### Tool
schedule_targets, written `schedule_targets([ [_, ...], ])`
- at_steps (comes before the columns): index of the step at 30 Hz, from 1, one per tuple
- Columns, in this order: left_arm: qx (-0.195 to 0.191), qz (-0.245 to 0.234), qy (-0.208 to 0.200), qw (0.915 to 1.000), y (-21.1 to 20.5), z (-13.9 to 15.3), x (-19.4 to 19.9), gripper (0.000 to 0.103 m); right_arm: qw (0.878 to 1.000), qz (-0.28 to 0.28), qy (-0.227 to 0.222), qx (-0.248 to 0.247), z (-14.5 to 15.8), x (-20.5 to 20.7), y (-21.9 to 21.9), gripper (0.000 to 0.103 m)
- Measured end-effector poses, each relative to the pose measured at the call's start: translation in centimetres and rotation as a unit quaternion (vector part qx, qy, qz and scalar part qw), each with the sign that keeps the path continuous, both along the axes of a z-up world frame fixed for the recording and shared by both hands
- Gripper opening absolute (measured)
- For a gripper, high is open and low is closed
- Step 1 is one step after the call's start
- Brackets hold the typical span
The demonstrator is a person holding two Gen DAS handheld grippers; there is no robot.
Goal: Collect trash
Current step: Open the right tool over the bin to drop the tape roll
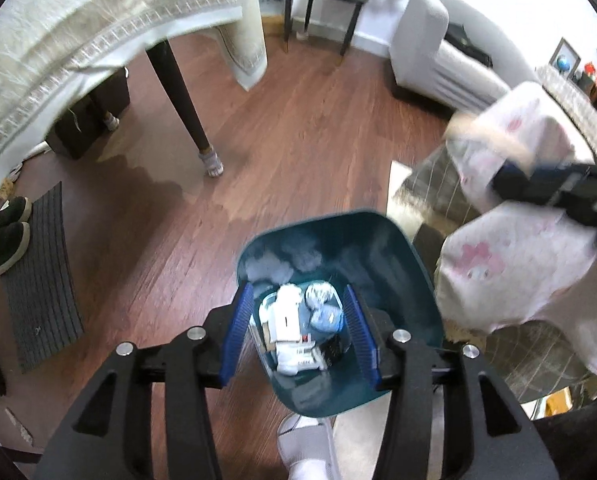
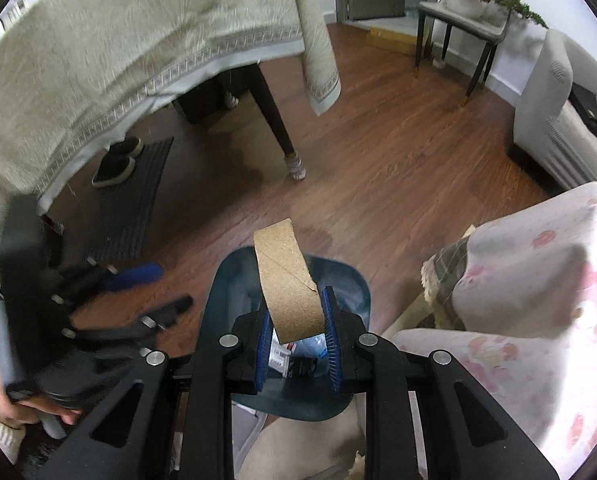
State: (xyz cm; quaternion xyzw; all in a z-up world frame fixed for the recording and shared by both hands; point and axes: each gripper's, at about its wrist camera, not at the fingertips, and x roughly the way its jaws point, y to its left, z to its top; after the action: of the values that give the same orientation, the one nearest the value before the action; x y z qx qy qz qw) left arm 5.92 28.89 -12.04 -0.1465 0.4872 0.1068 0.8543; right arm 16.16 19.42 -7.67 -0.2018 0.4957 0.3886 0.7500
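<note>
A dark teal trash bin [image 1: 402, 280] stands on the wood floor with white paper and wrappers [image 1: 294, 320] inside. My left gripper [image 1: 298, 328] hangs open and empty right above the bin's mouth. In the right wrist view my right gripper [image 2: 296, 332] is shut on a brown cardboard tube [image 2: 286, 280], held upright over the same bin [image 2: 346, 280]. The left gripper shows blurred at the left of that view [image 2: 110, 300]. The right gripper's body shows blurred at the right of the left wrist view [image 1: 558, 192].
A table with a cream cloth [image 1: 78, 40] and a dark leg [image 1: 186, 108] stands to the left. Black slippers [image 1: 10, 232] lie on a grey mat [image 1: 42, 280]. A chair [image 2: 458, 28], a white sofa [image 2: 554, 112] and the person's pink-clad legs [image 2: 518, 300] are at the right.
</note>
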Motion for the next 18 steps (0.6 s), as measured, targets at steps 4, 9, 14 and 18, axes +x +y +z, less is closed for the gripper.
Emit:
schedule_targets([
  [4,0.004,0.010,-0.027,0.9996,0.6,2.1,-0.2,0.052,1.000,0.012,0.011,-0.024,-2.0,-0.6,0.5,0.024],
  [9,0.012,0.016,-0.062,0.9979,0.7,4.7,-0.5,0.056,0.997,0.018,0.025,-0.069,-4.9,-1.1,0.7,0.024],
  [14,0.030,0.009,-0.080,0.9963,0.3,6.2,-0.5,0.061,0.995,0.024,0.030,-0.090,-6.2,-1.4,0.9,0.057],
  [18,0.034,-0.001,-0.092,0.9952,-0.1,7.0,-0.5,0.065,0.995,0.025,0.034,-0.094,-6.4,-1.6,0.9,0.060],
])
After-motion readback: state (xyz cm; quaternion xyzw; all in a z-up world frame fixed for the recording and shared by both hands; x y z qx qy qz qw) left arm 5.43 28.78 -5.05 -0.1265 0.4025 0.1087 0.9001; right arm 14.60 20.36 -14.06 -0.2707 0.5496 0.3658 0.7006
